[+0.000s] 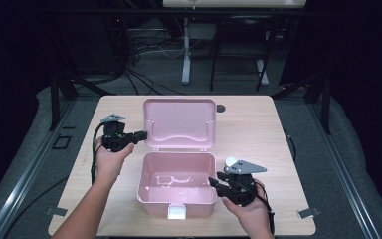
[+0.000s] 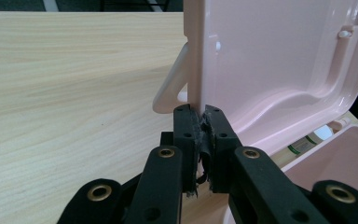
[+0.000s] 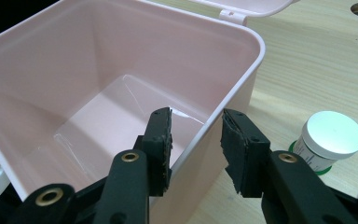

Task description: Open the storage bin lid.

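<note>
While clamped: left gripper point(image 2: 201, 122) pinches the pink lid point(image 2: 261, 56) edge (pads hide the rim).
Right gripper point(image 3: 196, 140): jaws apart, straddling box point(image 3: 98, 93) wall, not pressing.
Jar point(image 3: 328, 140): partly cut off.

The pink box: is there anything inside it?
The pink box looks empty: its bare, glossy floor shows in the high view and the right gripper view. The near corners, hidden behind the wall and the right tongs, cannot be checked. A white-capped jar stands outside, beside it.

Lid edge: your left gripper point(image 2: 200, 140) pads cover the open pink plastic box's point(image 1: 176, 186) lid point(image 2: 270, 70) rim.
Jar label: the white-capped round jar's point(image 3: 328, 142) print beside the box is too small to read.
</note>
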